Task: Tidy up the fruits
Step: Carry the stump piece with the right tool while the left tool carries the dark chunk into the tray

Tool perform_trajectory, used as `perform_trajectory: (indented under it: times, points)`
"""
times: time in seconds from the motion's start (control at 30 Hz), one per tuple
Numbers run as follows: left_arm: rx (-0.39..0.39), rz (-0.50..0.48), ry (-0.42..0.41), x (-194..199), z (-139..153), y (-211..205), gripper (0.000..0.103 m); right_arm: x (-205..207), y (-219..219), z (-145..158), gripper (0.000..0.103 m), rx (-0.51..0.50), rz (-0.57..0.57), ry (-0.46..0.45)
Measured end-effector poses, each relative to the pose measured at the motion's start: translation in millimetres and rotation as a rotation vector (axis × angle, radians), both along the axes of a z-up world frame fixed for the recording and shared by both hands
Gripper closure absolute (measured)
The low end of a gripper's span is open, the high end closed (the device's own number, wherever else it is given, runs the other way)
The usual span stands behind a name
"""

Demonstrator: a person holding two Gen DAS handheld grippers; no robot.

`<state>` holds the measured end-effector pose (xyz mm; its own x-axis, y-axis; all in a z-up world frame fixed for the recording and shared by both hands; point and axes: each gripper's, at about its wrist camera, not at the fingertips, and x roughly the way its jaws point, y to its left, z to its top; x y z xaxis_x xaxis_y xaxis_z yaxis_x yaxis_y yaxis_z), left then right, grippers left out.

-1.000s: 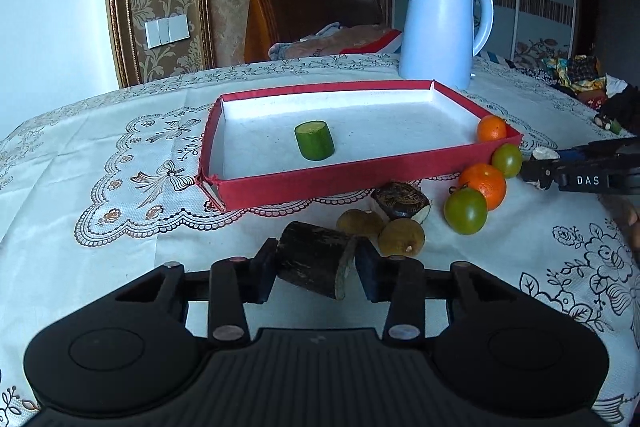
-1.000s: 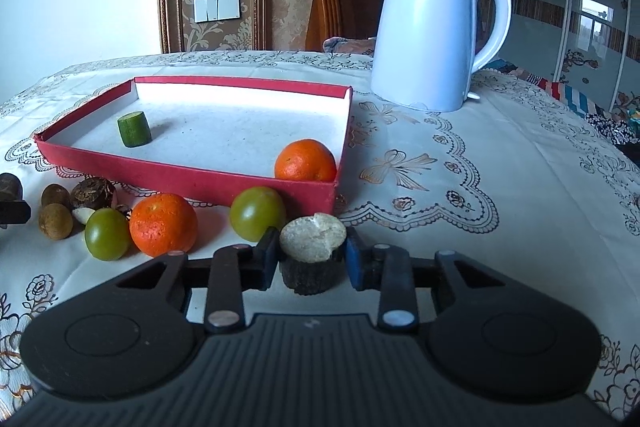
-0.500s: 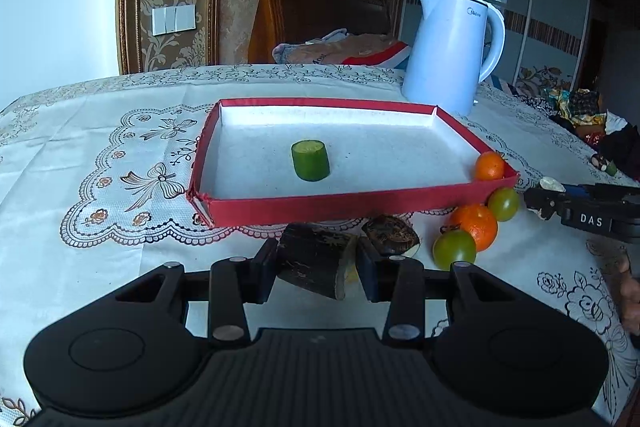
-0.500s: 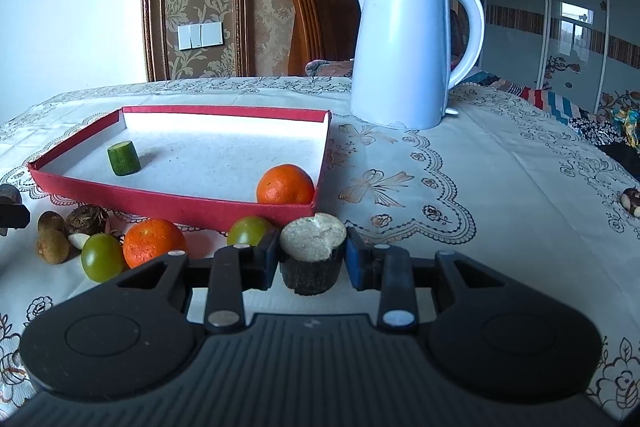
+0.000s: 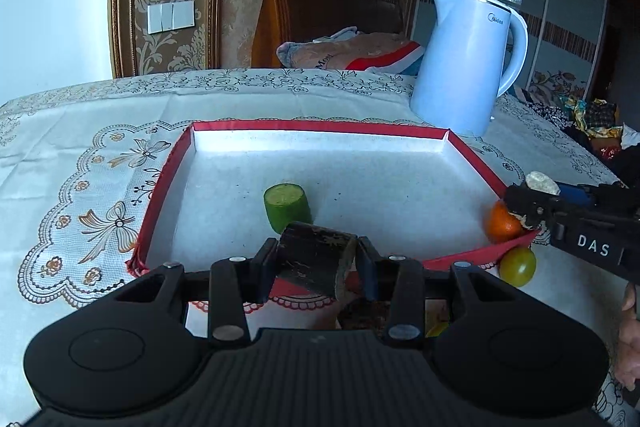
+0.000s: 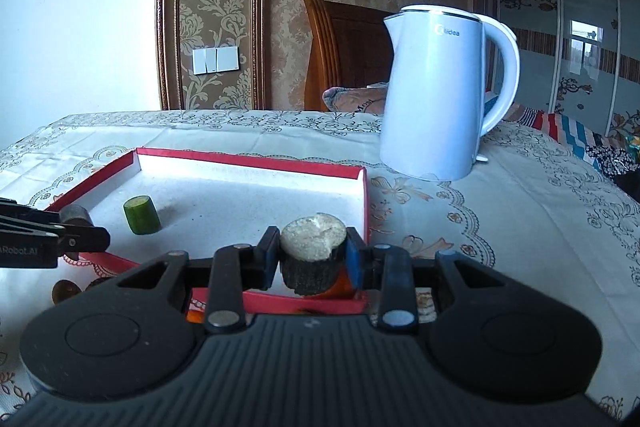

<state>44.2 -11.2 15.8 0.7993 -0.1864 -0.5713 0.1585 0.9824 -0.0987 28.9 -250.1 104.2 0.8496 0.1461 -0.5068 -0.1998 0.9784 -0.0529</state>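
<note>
Left gripper [image 5: 317, 263]: clenched on a dark-skinned chunk [image 5: 316, 263] that lies tilted between the 2 pads, cut face toward 4 o'clock.
Left gripper place: over the near rim of the red tray [image 5: 168, 187]; in the right wrist view it [image 6: 86, 239] enters from 9 o'clock, over the tray's near-left rim.
Right gripper [image 6: 313, 259]: clenched on a short dark stub [image 6: 313, 255], upright, pale cut face on top.
Right gripper place: over the tray's near-right corner; in the left wrist view it [image 5: 524, 205] comes in from 3 o'clock, the stub's pale top [image 5: 542, 183] showing.
Tray: white floor, red walls, on a lace-patterned tablecloth [image 5: 80, 155].
Green piece [image 5: 287, 207]: 1 short green cylinder standing upright on the tray floor, at 12 o'clock just beyond the left gripper's chunk; from the right wrist view [image 6: 142, 215] it stands at 10 o'clock.
Orange fruit [image 5: 502, 225]: at 3 o'clock in the left wrist view, against the tray's right corner, partly hidden by the right gripper; whether it is inside or outside the wall I cannot tell.
Green round fruit [image 5: 518, 267]: on the cloth just outside that corner, below the orange fruit.
Brown fruit [image 6: 66, 291]: small, on the cloth at 8 o'clock in the right wrist view, outside the tray.
Kettle [image 6: 440, 99]: white, upright, on the cloth at 1 o'clock beyond the tray's far-right corner.
Hand [image 5: 630, 343]: part of it at the right edge of the left wrist view.
</note>
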Motion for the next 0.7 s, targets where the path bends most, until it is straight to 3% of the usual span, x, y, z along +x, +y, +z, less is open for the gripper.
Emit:
perform_trajectory:
  times: [0.27,0.53,0.7]
  points:
    - [-0.014,0.011,0.009,13.4,-2.3,-8.4,0.063,21.1,27.2,-9.9,0.071,-0.042,0.027,0.019]
    - [0.014,0.005,-0.046,12.4,6.1,-27.8,0.063,37.1,35.7,-14.0,0.071,-0.058,0.013,0.030]
    - [-0.012,0.004,0.000,23.2,-3.8,-24.3,0.063,45.8,35.0,-17.9,0.071,-0.040,0.015,0.062]
